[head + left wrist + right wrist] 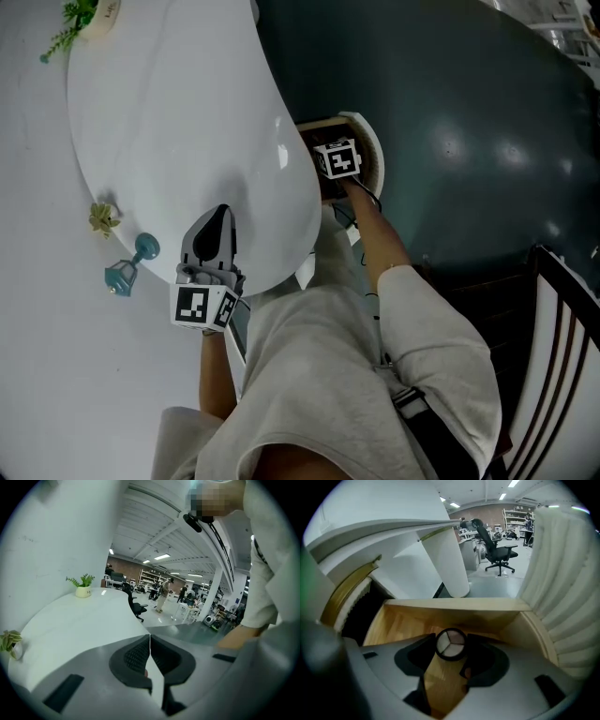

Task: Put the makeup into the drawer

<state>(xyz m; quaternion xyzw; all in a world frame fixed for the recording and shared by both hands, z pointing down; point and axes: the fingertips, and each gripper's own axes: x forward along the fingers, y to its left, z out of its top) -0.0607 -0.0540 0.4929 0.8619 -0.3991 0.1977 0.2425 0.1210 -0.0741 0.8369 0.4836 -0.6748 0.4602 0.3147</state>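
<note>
Head view: bright, even overhead light. The desk [159, 122] is nearly blown white with a glare spot near its edge; the floor [469, 141] is dark with soft lamp reflections. Both claw views: heavy fisheye, black corners, bent edges. Ceiling strips [161, 556] light the hall. My left claw [149, 644] and right claw [451, 646] blur up close. Makeup [451, 642] fairly sharp. Drawer [454, 604] warm, shadowed inside.

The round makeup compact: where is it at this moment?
In the right gripper view the round makeup compact sits at centre, gripped by the right claw, over the floor of the open wooden drawer under the white table.
</note>
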